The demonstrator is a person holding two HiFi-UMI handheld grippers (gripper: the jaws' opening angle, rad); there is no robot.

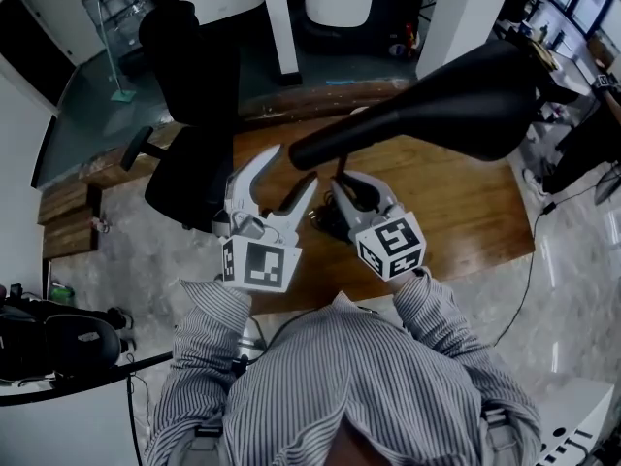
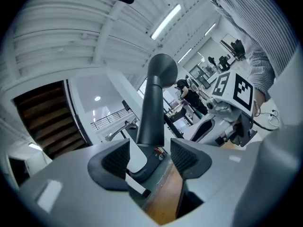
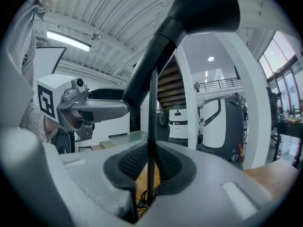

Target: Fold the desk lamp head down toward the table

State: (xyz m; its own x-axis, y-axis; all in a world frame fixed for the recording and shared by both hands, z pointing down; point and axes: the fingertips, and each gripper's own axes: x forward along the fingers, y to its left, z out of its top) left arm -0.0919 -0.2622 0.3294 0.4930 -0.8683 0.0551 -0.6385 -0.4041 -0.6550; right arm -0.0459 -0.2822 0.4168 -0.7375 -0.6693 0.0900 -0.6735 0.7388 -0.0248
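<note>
We find the desk lamp (image 1: 417, 115) standing on the wooden table (image 1: 475, 221). Its arm (image 2: 152, 108) rises at a slant from the lamp base (image 2: 142, 167), and the lamp head (image 3: 203, 6) is held high above the table, not yet folded down. The left gripper (image 2: 150, 157) is positioned at the foot of the lamp, pointing up along the arm. Its jaws stand apart, one on each side of the arm's lower end, and neither pad visibly touches it. The right gripper (image 3: 150, 167) is positioned just beside the left one, at the same end of the lamp. Its jaws are drawn almost together and clamp a thin black rod (image 3: 152, 117) that runs up alongside the lamp arm. We cannot tell whether this part is a rigid strut or a cord. A black office chair (image 1: 189, 115) stands beyond the foot of the lamp, past the far edge of the table. The person's striped sleeves (image 1: 441, 323) reach toward the lamp from the near side.
</note>
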